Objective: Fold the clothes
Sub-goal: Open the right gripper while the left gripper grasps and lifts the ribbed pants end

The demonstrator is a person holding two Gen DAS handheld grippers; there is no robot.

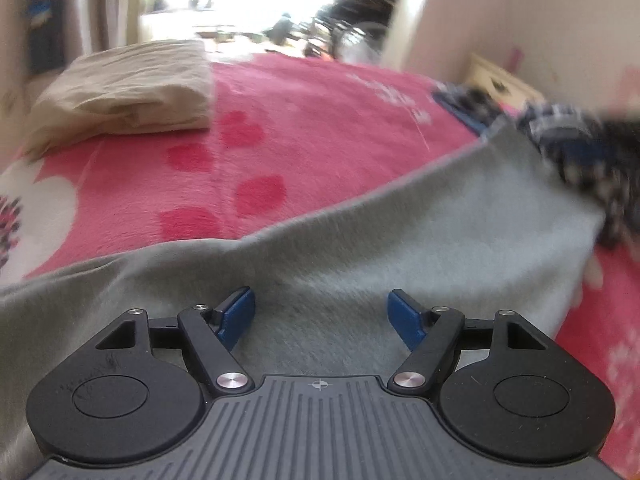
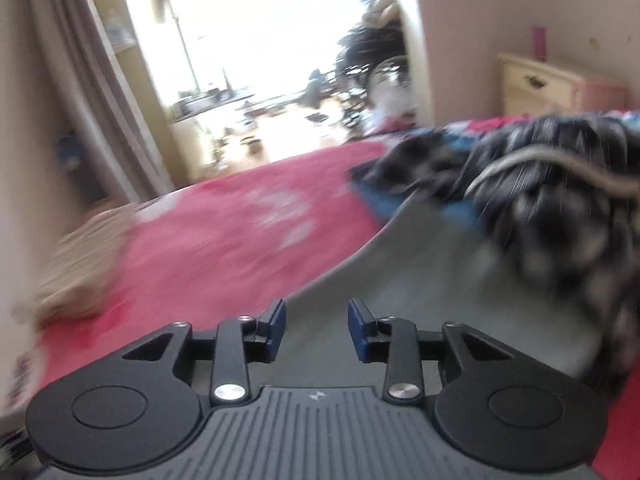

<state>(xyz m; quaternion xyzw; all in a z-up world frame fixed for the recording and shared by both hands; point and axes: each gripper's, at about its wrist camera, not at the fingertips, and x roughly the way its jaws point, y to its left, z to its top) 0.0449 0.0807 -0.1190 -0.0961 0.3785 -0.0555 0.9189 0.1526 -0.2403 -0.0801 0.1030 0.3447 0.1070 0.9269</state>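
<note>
A soft grey fleece garment [image 1: 400, 248] lies spread on a pink plush blanket with red heart shapes [image 1: 300, 120], directly under both grippers, its far right end touching a heap of dark checked clothing [image 2: 552, 200]. The left gripper [image 1: 321, 317] hangs over the grey fabric with its blue-padded jaws wide apart and empty, and the right gripper [image 2: 316, 326] has its jaws parted more narrowly, also gripping nothing. A folded beige cloth bundle [image 1: 128, 92] rests on the blanket's far left, well apart from the grey garment.

I see open pink blanket [image 1: 320, 120] between the beige stack [image 1: 128, 88] far left and the dark patterned heap [image 2: 560, 200] blocking my right.
</note>
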